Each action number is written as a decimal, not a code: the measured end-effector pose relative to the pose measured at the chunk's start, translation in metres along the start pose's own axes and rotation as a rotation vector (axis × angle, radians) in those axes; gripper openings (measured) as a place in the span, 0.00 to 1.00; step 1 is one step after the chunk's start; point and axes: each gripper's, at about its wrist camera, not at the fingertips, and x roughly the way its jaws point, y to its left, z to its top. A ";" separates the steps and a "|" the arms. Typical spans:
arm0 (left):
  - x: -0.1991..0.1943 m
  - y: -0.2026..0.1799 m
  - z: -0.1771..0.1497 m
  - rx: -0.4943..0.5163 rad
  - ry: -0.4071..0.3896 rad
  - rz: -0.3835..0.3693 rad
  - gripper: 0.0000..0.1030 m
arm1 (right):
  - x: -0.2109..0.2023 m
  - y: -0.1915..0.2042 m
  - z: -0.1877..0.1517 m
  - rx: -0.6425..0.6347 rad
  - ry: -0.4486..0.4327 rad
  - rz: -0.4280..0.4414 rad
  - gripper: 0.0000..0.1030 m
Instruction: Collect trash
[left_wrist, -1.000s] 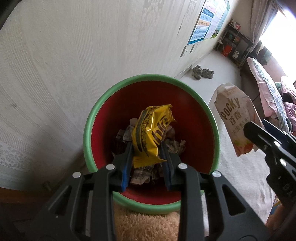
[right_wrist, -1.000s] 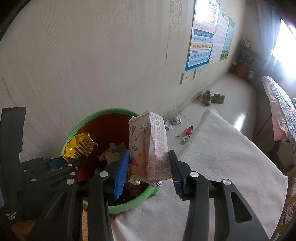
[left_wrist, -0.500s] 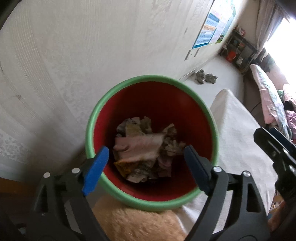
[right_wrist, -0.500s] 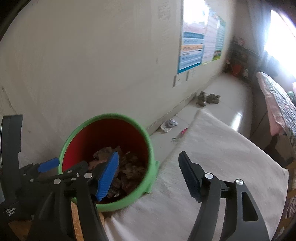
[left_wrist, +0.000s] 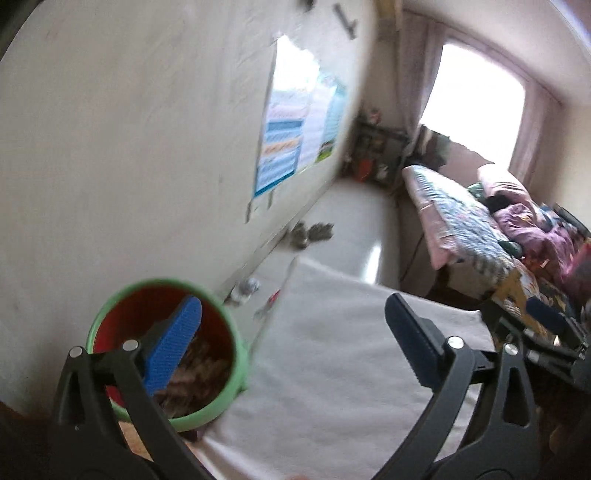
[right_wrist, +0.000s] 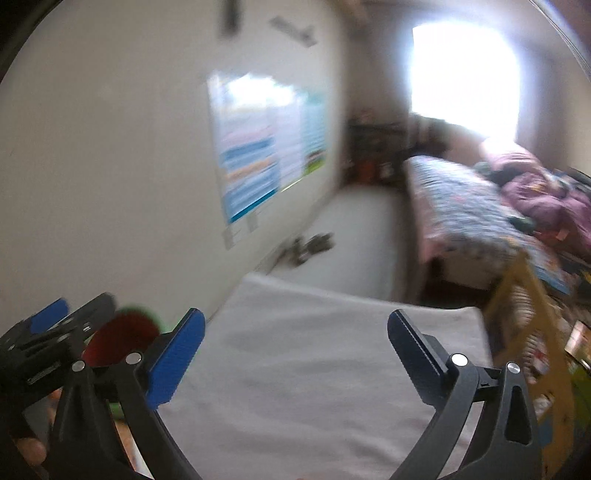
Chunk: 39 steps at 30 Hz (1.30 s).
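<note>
- Both pairs of tongs have swung up and away from the bin since half a second ago, when they hung over its mouth; both views are blurred.
- Left tongs (left_wrist: 295, 339) stand spread wide with nothing between the blue pads, one pad (left_wrist: 173, 349) crossing in front of the bin's mouth.
- Right tongs (right_wrist: 295, 350) likewise gape wide and hold nothing, above the pale grey cloth-covered tabletop (right_wrist: 295, 369).
- Round red plastic bin with a green rim (left_wrist: 229, 391) sits at the tabletop's left edge, near the off-white wall (left_wrist: 129, 147).
- Crumpled brownish paper trash (left_wrist: 201, 373) lies heaped inside the bin.
- More small litter (left_wrist: 245, 288) lies on the floor by the wall, beyond the bin.
- Blue-and-white poster (right_wrist: 258, 147) hangs on the wall; a bed with a patterned quilt (right_wrist: 472, 206) stands under the bright window (right_wrist: 465, 74).
</note>
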 end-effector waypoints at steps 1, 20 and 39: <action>-0.003 -0.006 0.001 0.007 -0.006 -0.004 0.95 | -0.007 -0.011 0.001 0.023 -0.023 -0.023 0.93; -0.029 -0.095 -0.015 0.301 -0.082 0.104 0.95 | -0.045 -0.094 -0.003 0.193 -0.113 -0.124 0.93; -0.022 -0.085 -0.018 0.290 -0.036 0.086 0.95 | -0.038 -0.089 -0.008 0.182 -0.082 -0.129 0.93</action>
